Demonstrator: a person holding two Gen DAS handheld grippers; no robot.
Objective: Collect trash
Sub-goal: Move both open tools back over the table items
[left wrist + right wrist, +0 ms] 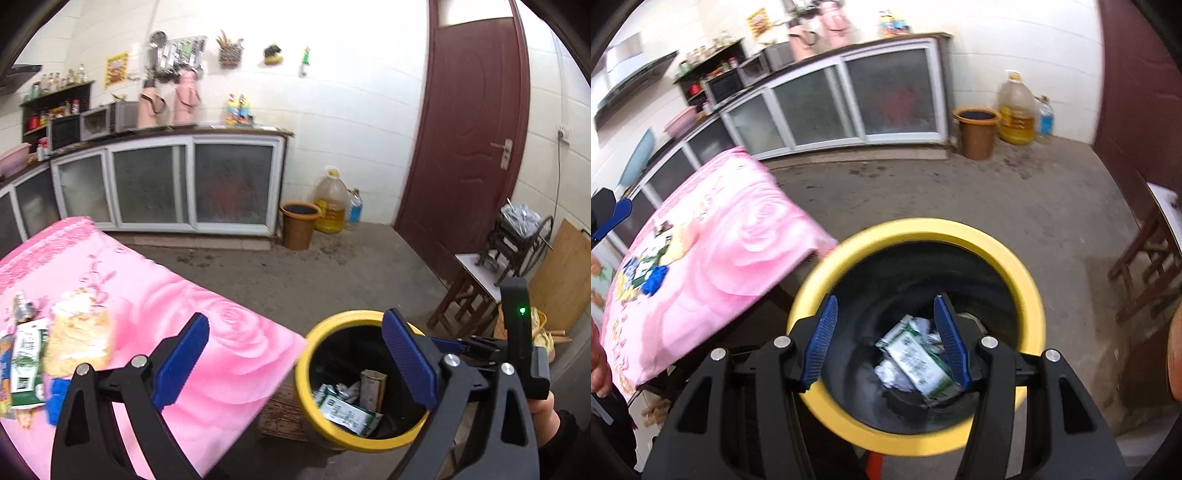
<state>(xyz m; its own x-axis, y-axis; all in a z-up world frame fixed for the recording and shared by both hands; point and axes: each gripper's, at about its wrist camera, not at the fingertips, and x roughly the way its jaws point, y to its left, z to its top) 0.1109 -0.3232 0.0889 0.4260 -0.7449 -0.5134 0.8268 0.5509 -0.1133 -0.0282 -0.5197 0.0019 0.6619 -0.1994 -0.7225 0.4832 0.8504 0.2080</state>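
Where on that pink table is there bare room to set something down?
The pink tablecloth lies bare from the rose print to the corner nearest the yellow-rimmed bin. The far strip toward the cabinets is free too. Wrappers crowd the left edge.

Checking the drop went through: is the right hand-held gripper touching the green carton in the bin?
Apart. The right wrist view shows the right hand-held gripper open above the bin, the green carton lying at the bottom.

Bin mouth open from above; table edge crowds its left.
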